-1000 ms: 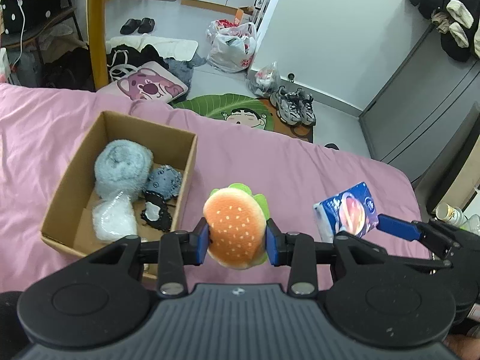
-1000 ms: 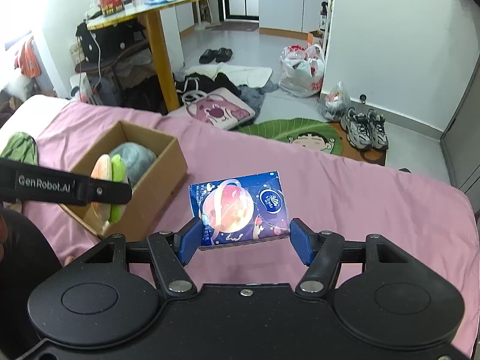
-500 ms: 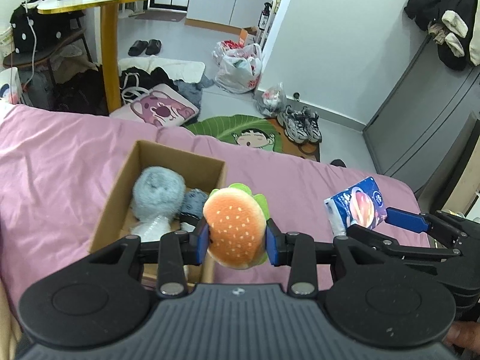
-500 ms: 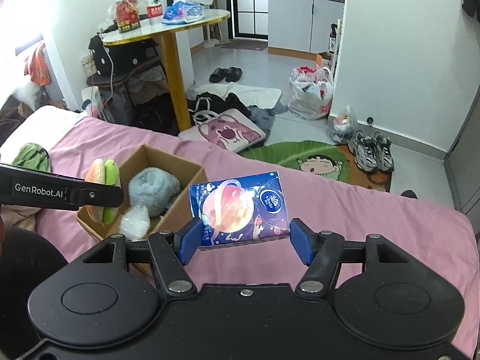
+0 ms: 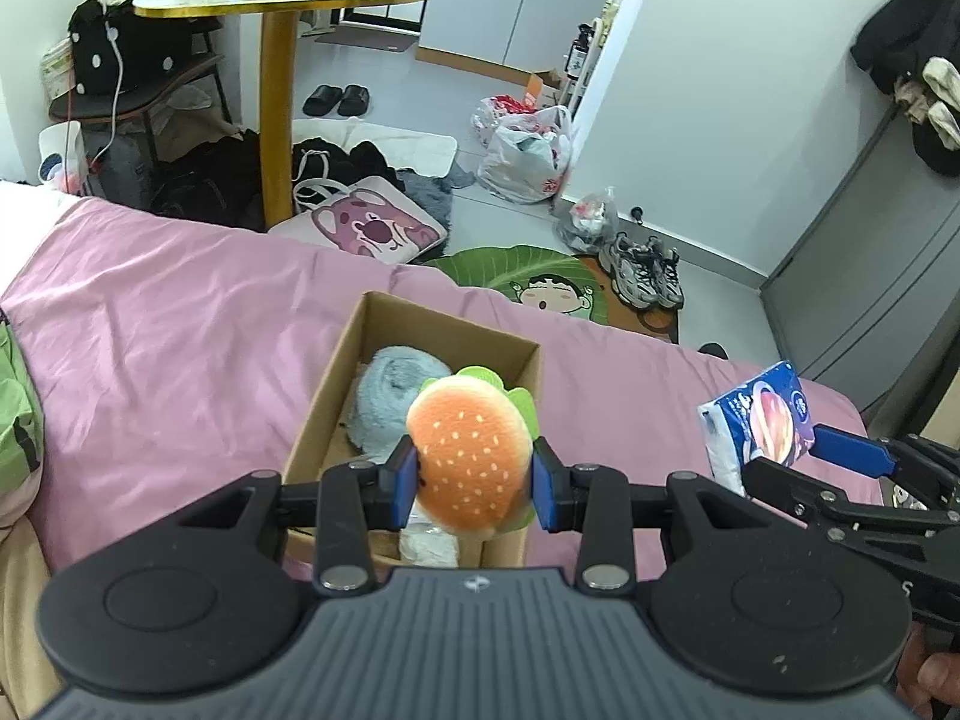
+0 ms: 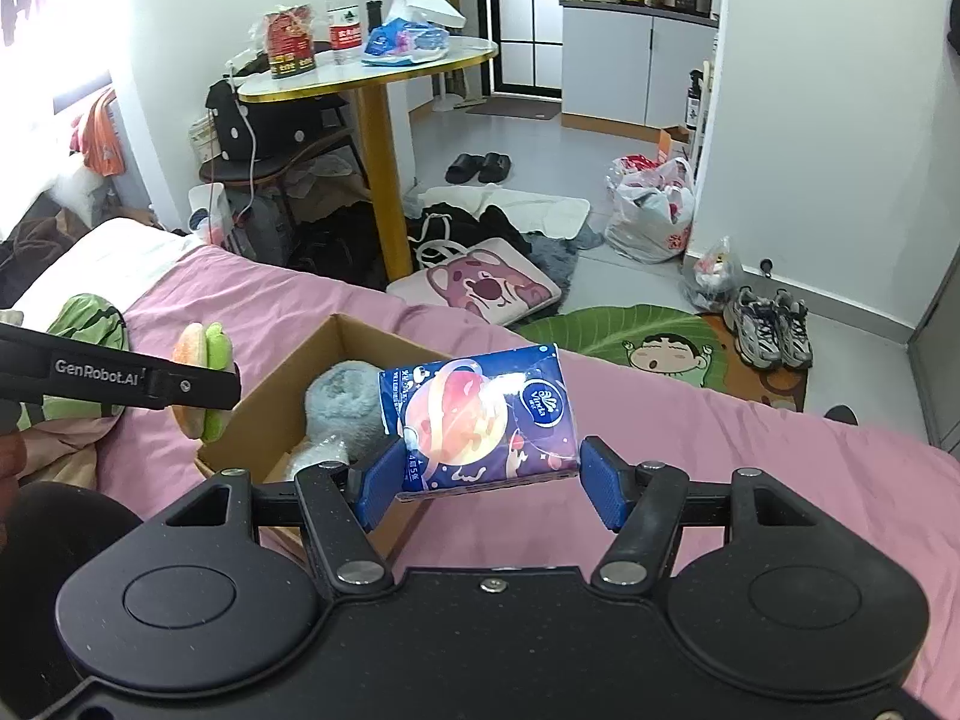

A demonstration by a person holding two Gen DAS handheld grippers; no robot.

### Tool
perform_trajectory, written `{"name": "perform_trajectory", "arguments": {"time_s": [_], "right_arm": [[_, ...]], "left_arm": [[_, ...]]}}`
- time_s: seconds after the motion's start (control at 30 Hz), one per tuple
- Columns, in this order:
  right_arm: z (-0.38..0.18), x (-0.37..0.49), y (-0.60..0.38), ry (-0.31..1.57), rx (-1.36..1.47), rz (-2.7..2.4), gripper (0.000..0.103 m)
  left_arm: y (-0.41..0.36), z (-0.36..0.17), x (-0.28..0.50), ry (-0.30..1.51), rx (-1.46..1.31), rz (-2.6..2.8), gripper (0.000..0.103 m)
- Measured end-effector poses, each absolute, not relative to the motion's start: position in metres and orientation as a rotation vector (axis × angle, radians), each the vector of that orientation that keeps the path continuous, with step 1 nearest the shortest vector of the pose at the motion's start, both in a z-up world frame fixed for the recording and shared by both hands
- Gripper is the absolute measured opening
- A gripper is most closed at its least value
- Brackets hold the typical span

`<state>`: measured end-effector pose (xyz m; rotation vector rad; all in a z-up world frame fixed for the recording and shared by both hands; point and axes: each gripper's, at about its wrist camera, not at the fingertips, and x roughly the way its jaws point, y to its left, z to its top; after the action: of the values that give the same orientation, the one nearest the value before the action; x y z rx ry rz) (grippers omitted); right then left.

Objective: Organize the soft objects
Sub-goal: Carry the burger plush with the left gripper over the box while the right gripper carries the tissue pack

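Lying at the far left edge of the pink bedspread (image 6: 690, 420): a green watermelon-striped pillow (image 6: 90, 324), apparently not part of the work in hand. Gripping next to it, in the left gripper (image 5: 474, 483): a plush hamburger (image 5: 471, 459), blue pads pressing in on both flanks of the bun, squeezing just enough to carry something so yielding without dropping it. Hanging above the near left rim of the cardboard box (image 5: 321, 414), seen edge-on in the right wrist view, bun and green lettuce layer upright, likely being brought over the opening for a drop rather than a push. Sitting toward the middle of the bedspread: the box, open top facing up, serving as the collecting place. Resting already inside: a fluffy grey-blue bundle (image 6: 342, 402) against the far wall and a crinkled clear plastic bag (image 6: 318, 459) at the near end, leaving free room in between, judging by what is showing. Clamping further right, in the right gripper (image 6: 489, 483): a blue tissue pack (image 6: 486, 414), fingers closing on its two short ends, the printed face turned to the camera. Hovering off the bedspread beside the box's right wall, probably waiting its turn so the two tools are not crowding one opening.
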<state>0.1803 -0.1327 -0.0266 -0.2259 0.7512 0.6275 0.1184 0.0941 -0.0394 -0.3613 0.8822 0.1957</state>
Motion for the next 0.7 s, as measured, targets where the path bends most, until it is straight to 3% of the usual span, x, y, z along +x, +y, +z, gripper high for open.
{"name": "perform_trajectory", "arguments": {"time_s": [0.7], "right_arm": [[-0.04,0.186,-0.081,0.785,-0.295,0.672,0.062]], "left_arm": [[0.149,-0.087,0.13,0.966,-0.486,0.251,0.038]]}}
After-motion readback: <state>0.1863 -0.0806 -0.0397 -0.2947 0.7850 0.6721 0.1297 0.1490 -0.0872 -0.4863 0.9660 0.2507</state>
